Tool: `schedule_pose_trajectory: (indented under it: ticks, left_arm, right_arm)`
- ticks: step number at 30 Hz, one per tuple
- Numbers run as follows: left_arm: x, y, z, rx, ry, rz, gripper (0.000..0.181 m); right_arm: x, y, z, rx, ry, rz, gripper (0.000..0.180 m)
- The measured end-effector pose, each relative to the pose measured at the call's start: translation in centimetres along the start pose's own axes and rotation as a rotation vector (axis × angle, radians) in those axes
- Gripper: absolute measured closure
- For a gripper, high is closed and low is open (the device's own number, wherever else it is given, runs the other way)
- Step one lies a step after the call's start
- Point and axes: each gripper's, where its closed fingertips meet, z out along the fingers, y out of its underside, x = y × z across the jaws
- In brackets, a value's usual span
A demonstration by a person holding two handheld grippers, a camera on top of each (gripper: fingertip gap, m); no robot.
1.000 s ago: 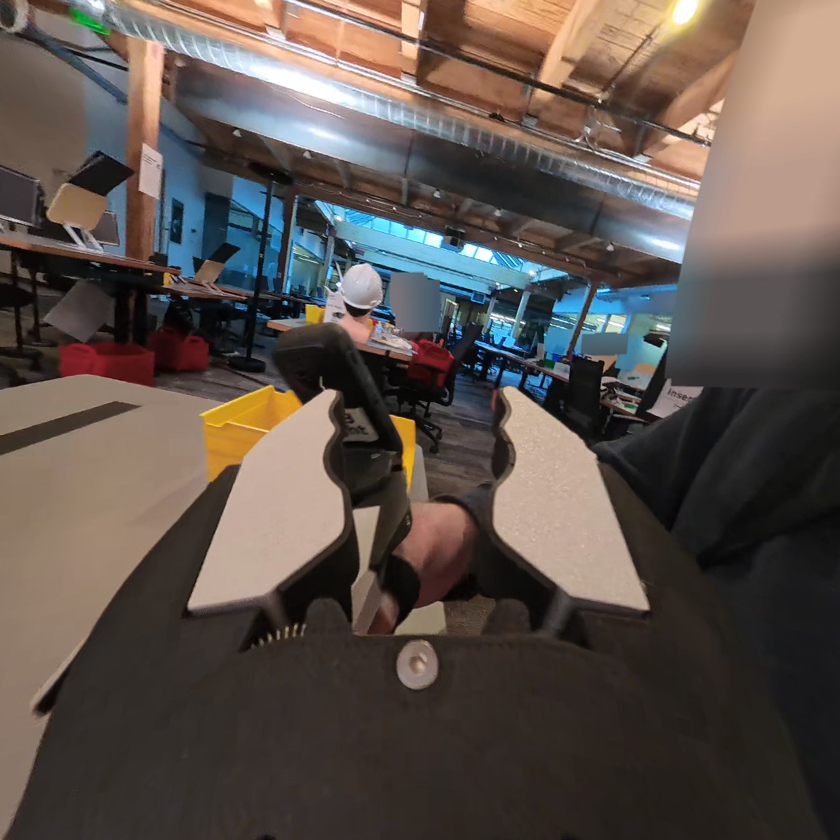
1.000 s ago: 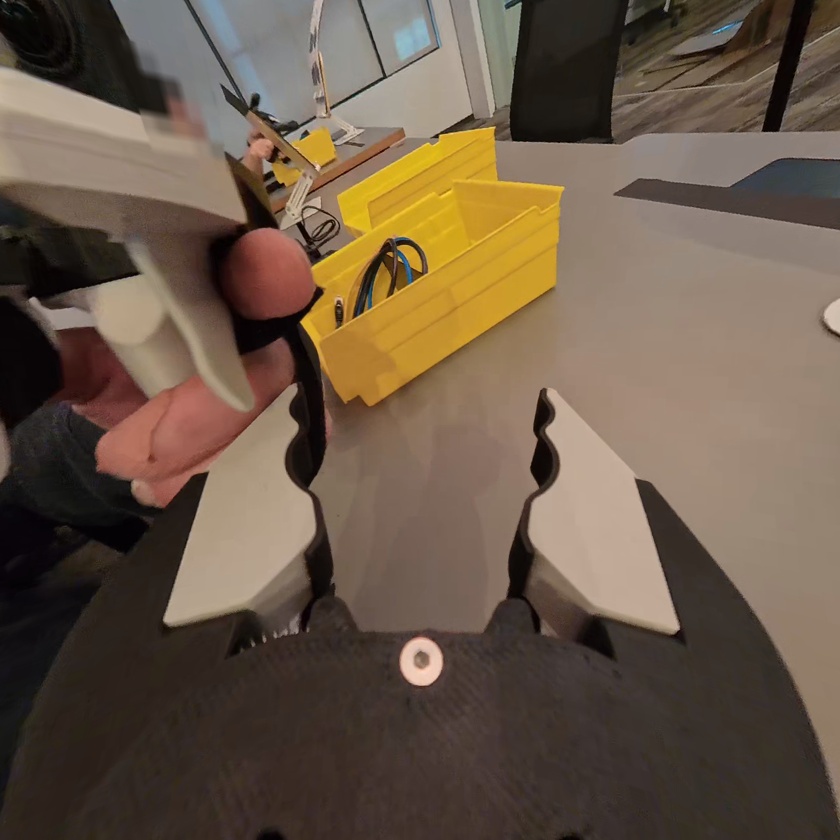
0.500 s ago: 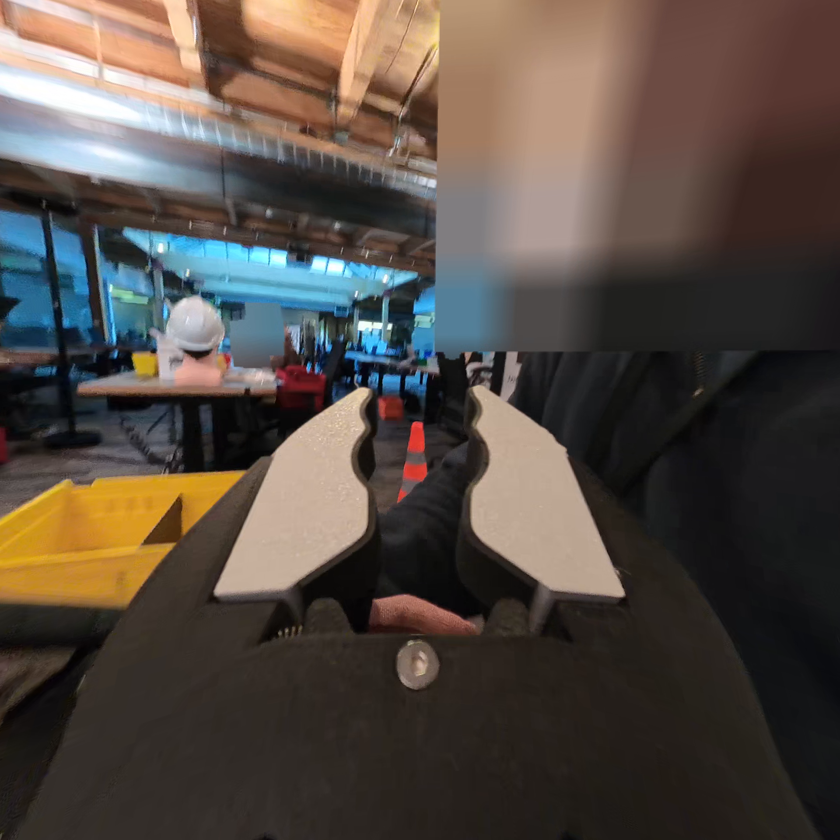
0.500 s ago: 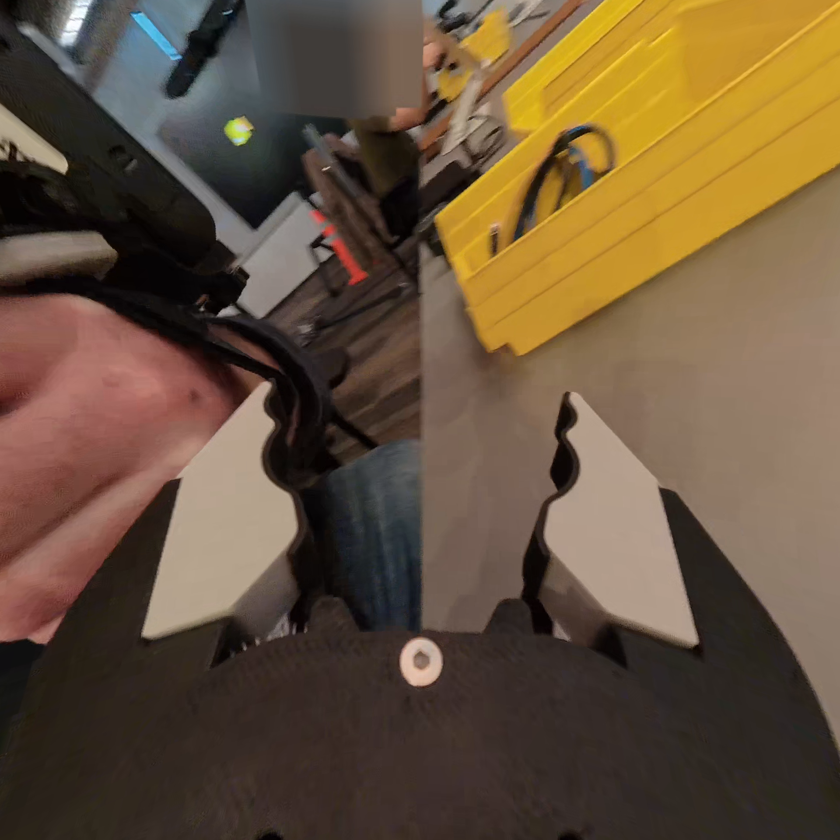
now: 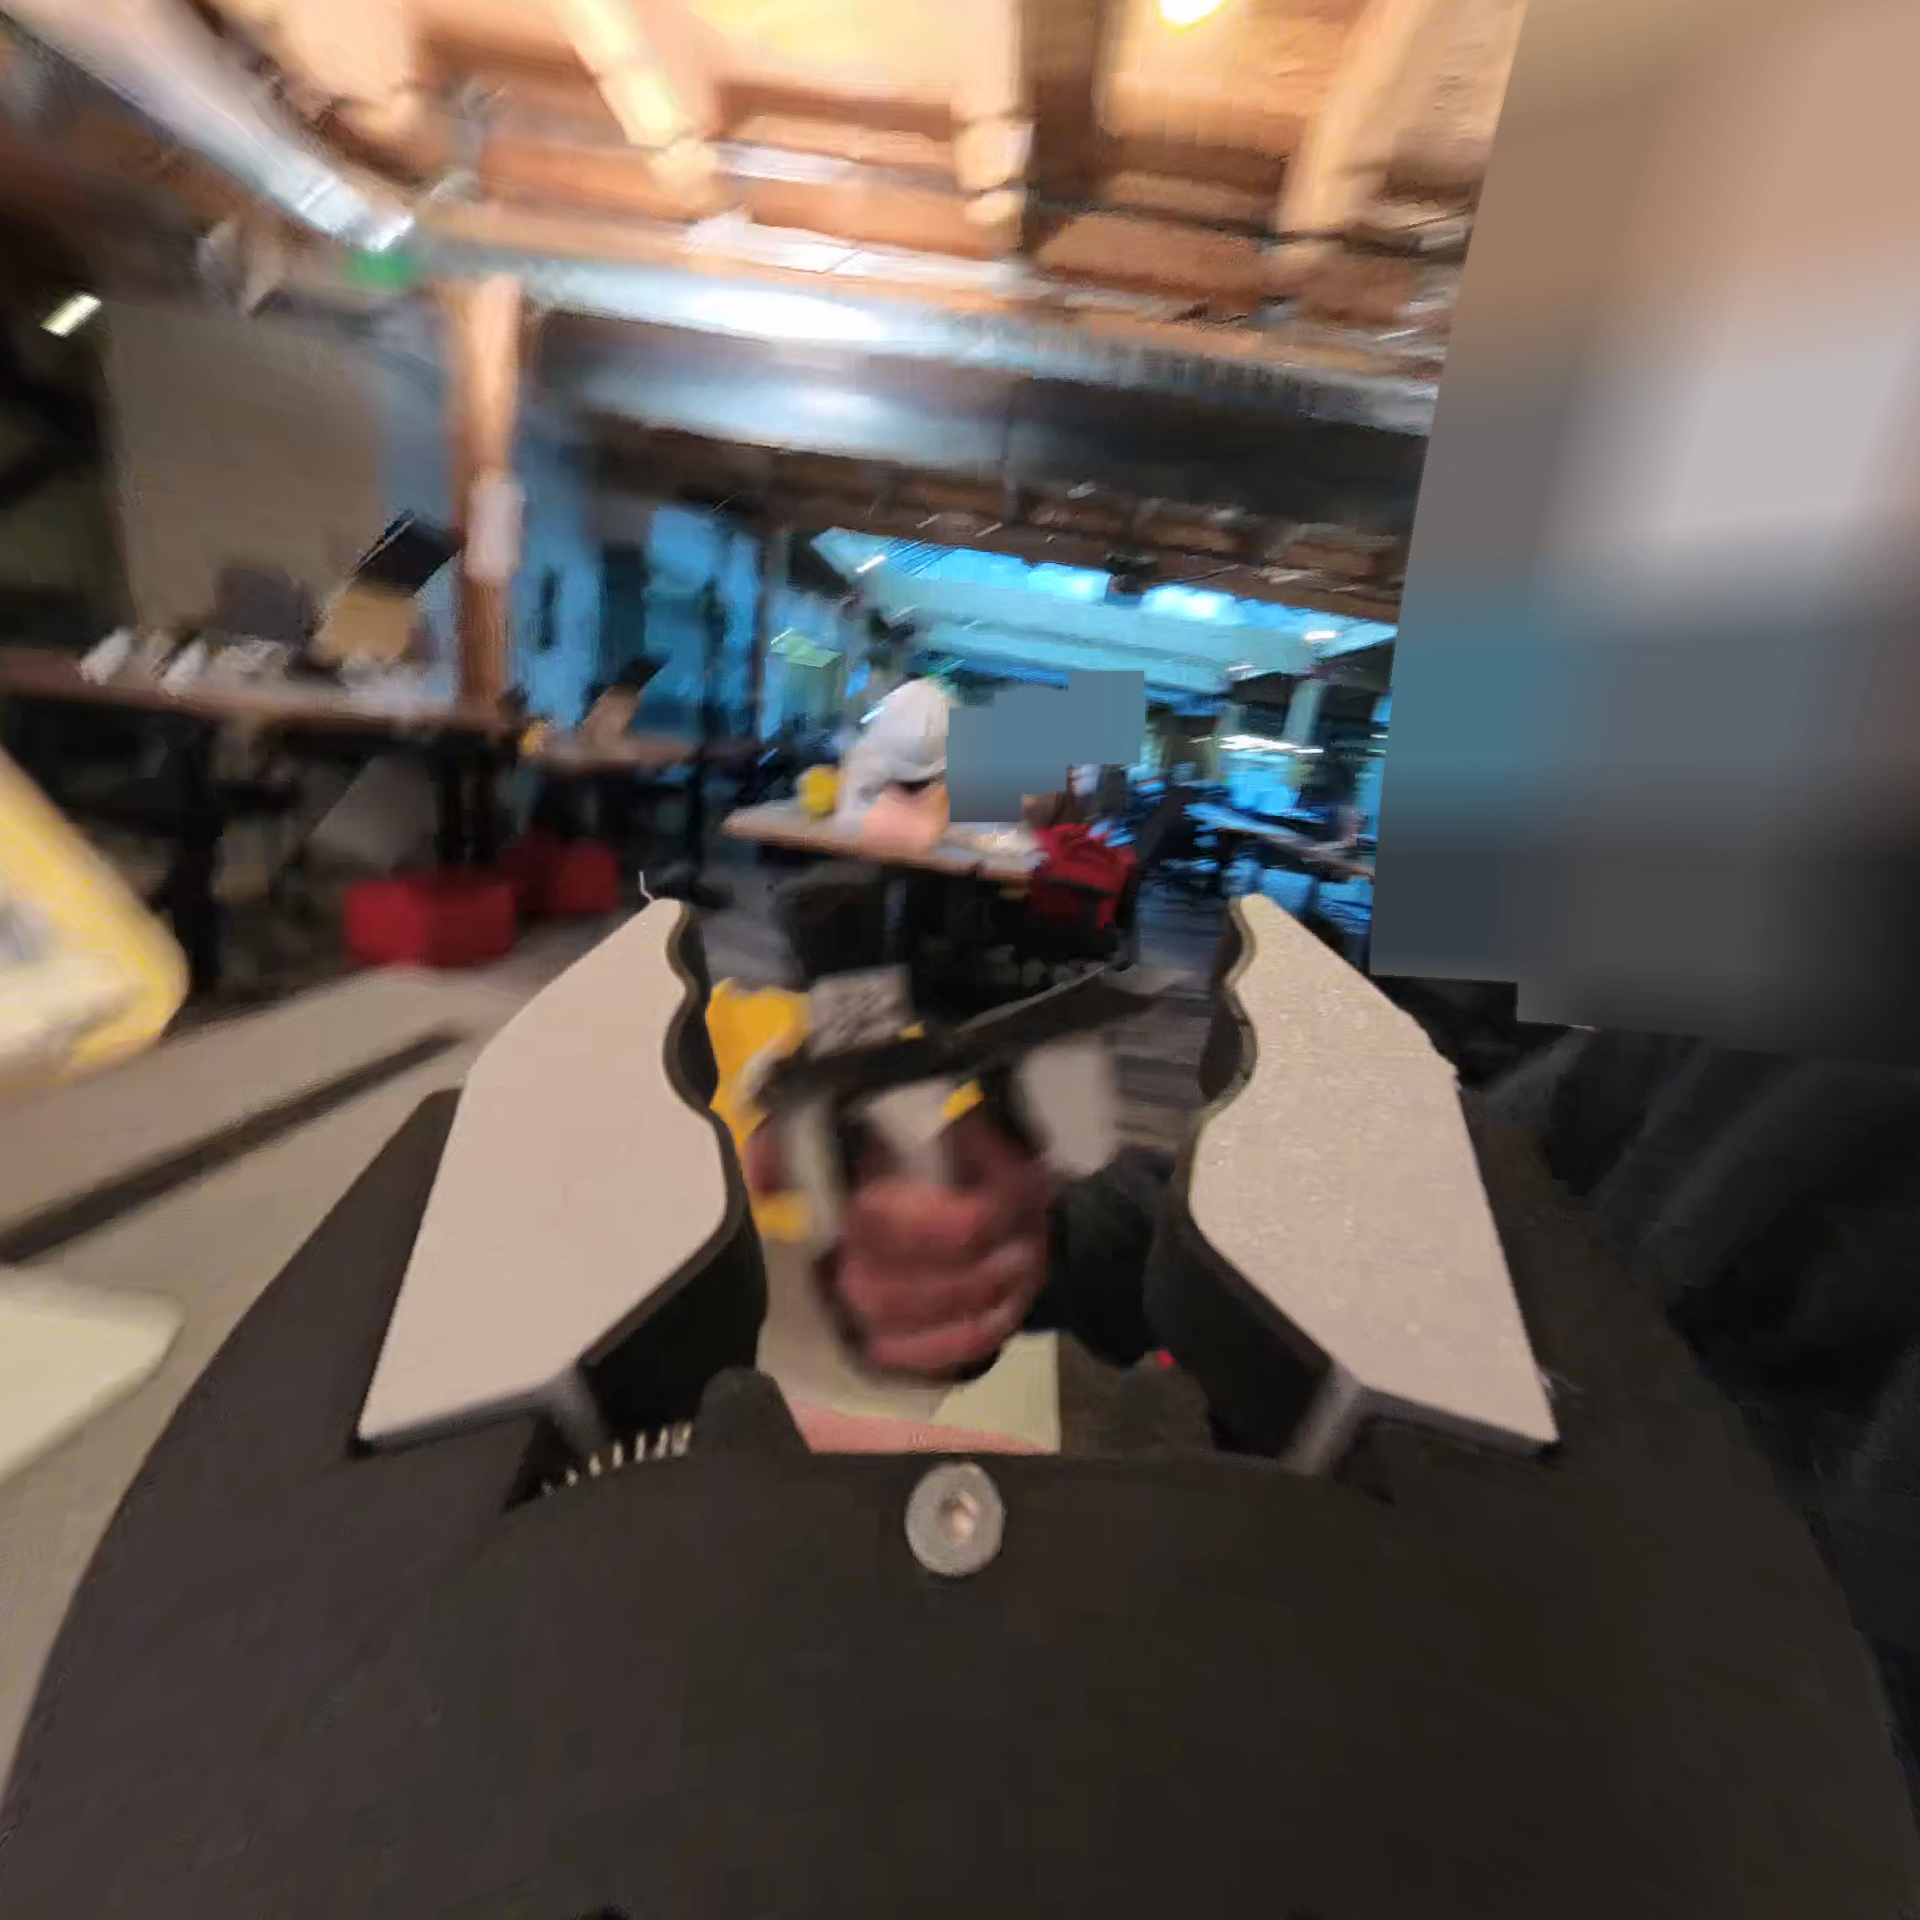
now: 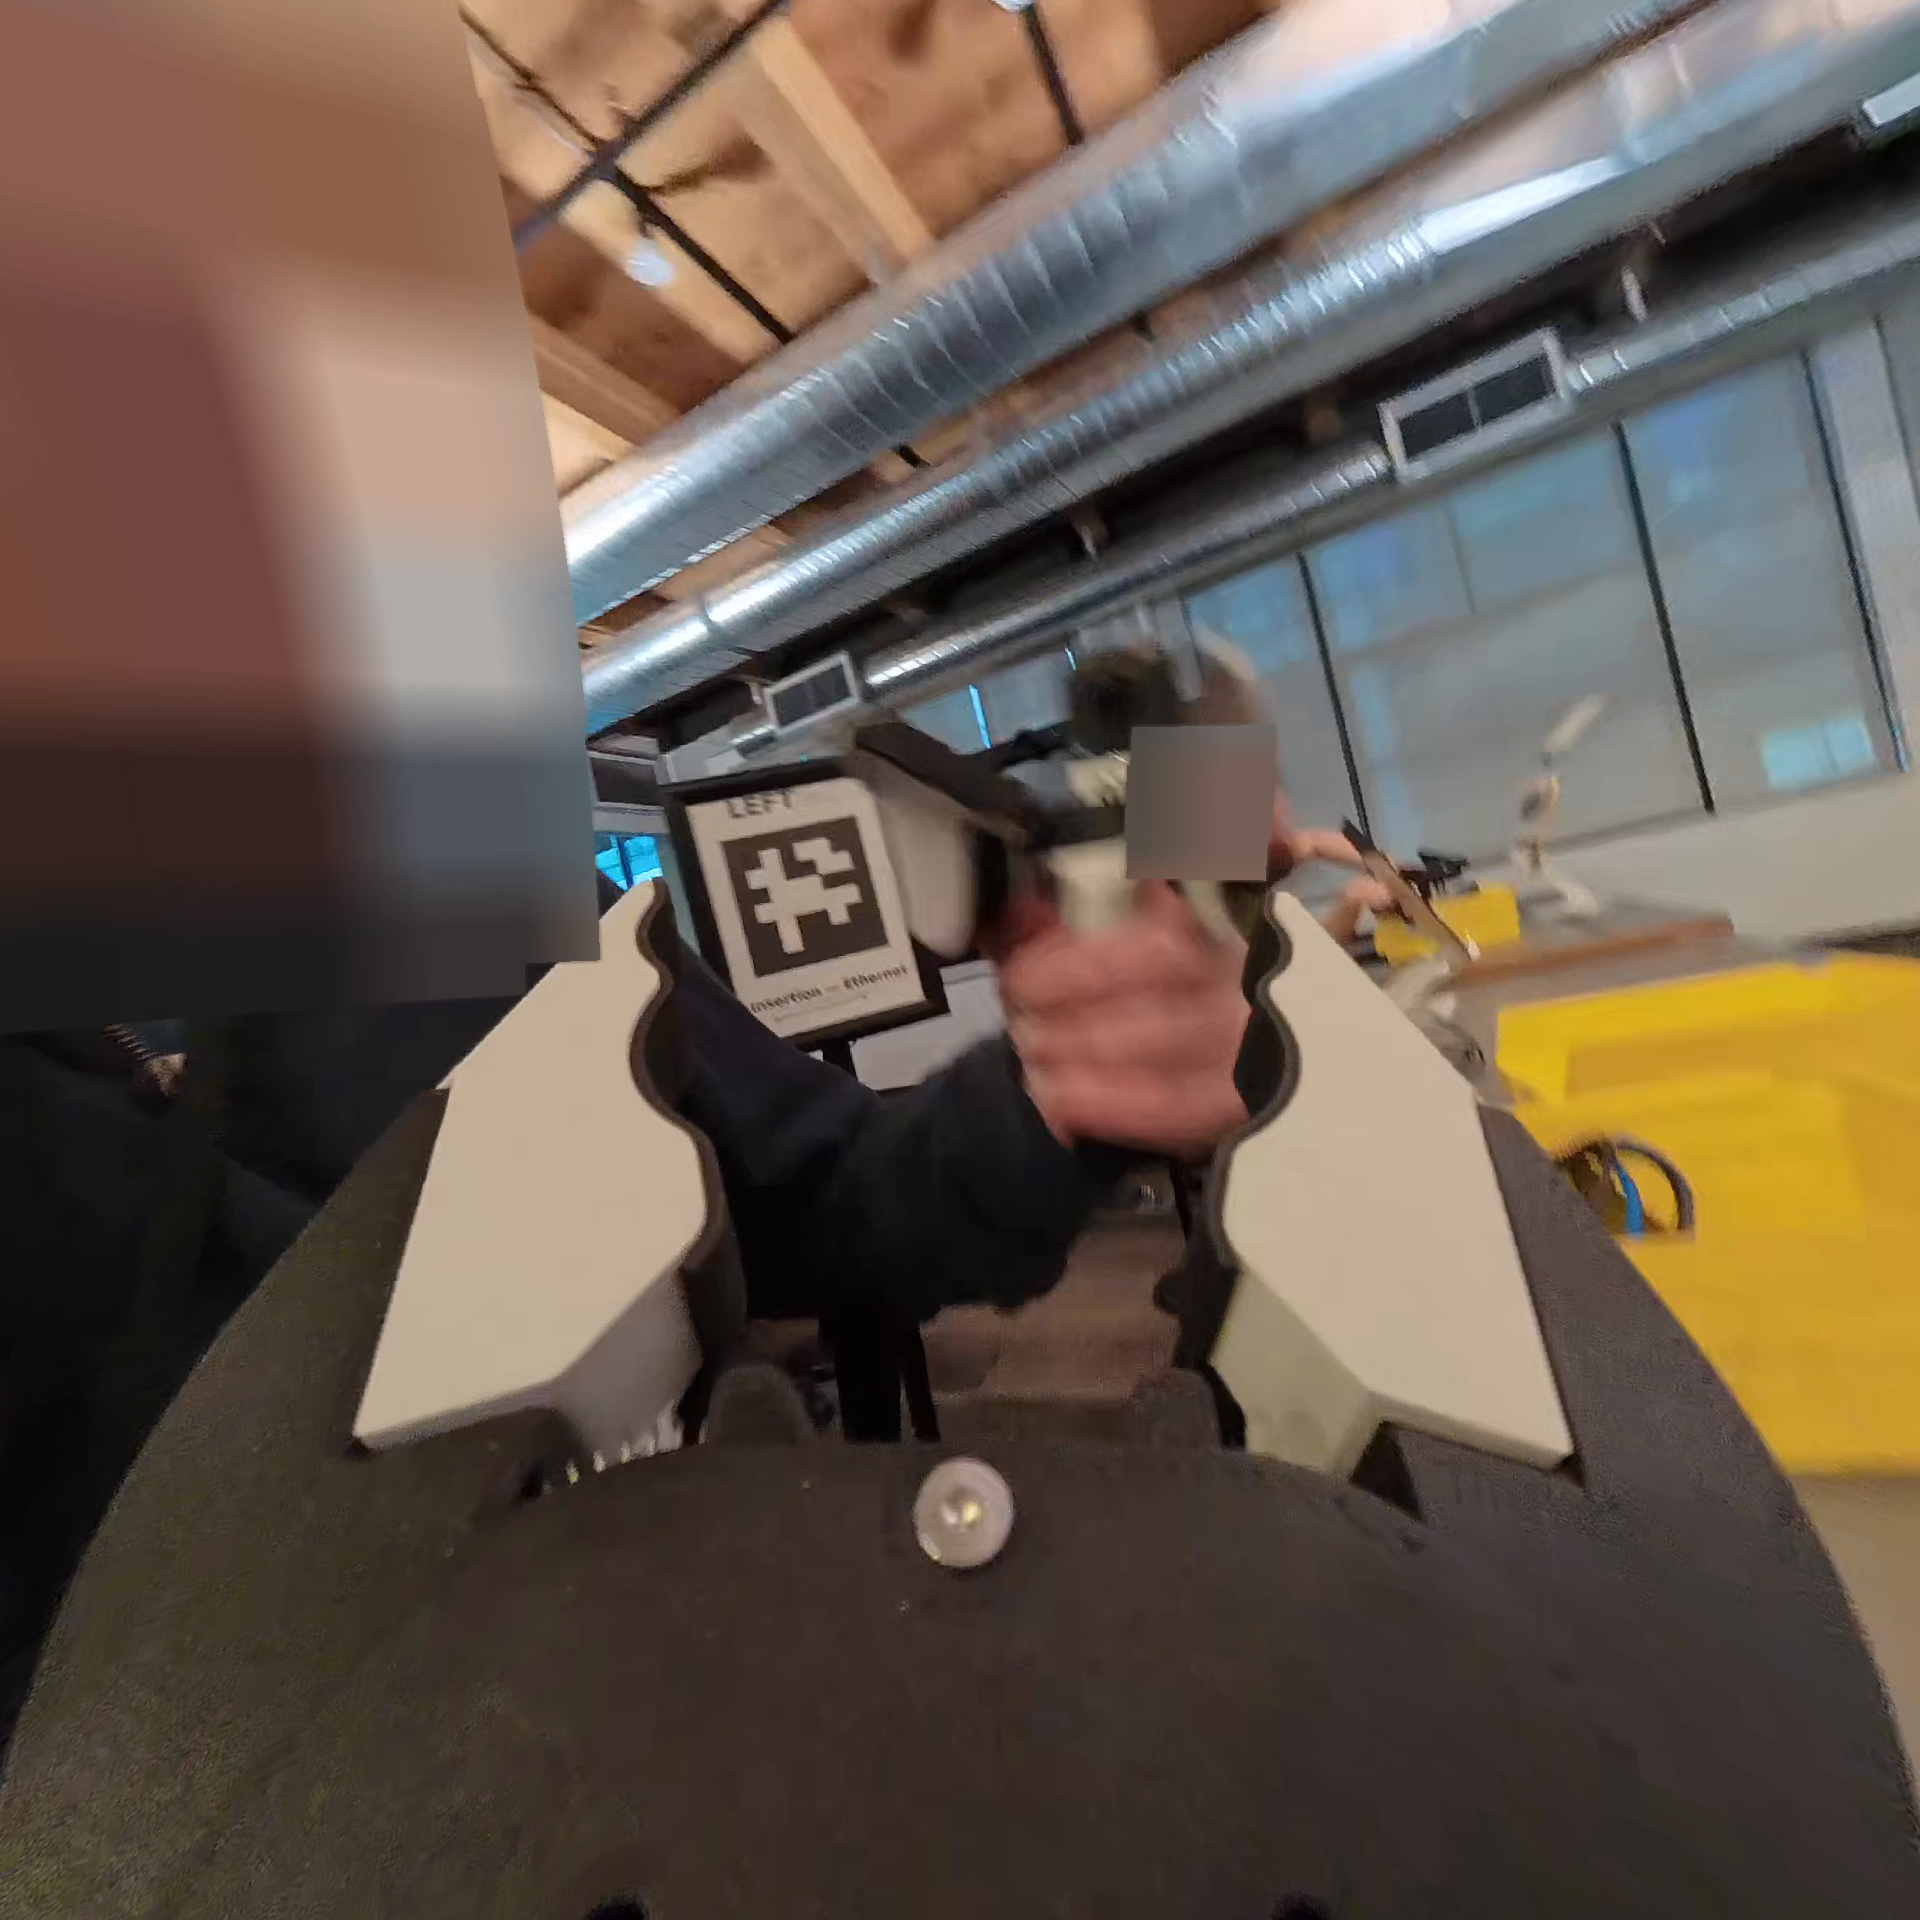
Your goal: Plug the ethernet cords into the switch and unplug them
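Observation:
Both grippers are held up in the air, facing each other, and both views are blurred by motion. My left gripper [image 5: 956, 925] is open and empty; between its fingers I see a hand [image 5: 935, 1278] on the other gripper's handle. My right gripper [image 6: 961, 904] is open and empty; beyond it a hand [image 6: 1122, 1029] holds the left gripper's handle, which carries a black-and-white marker card [image 6: 810, 904]. Coiled black and blue ethernet cords [image 6: 1631, 1184] lie in a yellow bin [image 6: 1714, 1091] at the right. No switch is in view.
The grey table [image 5: 260, 1091] lies low at the left, with a yellow bin's corner [image 5: 73, 935] at the left edge. The person's dark sleeve [image 6: 883, 1174] crosses between the right gripper's fingers. Desks, red bins [image 5: 426, 920] and people are far behind.
My left gripper's jaws have opened wide from nearly together and its view swung back left. My right gripper has tilted up from the table to face the person and the left gripper.

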Motion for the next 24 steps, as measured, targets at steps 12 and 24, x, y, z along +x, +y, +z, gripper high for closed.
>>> schedule_pose_trajectory:
  ticks: [12,24]
  left_arm:
    - [-4.8,14.3,2.9,-0.243,-0.193,-0.242,0.098]
    - [2.8,25.5,4.9,-0.67,0.057,-0.181,0.129]
  right_arm:
    - [-7.0,0.9,4.7,-0.038,-0.274,-0.079,0.084]
    - [-15.6,9.7,13.7,-0.327,-0.535,-0.237,0.087]
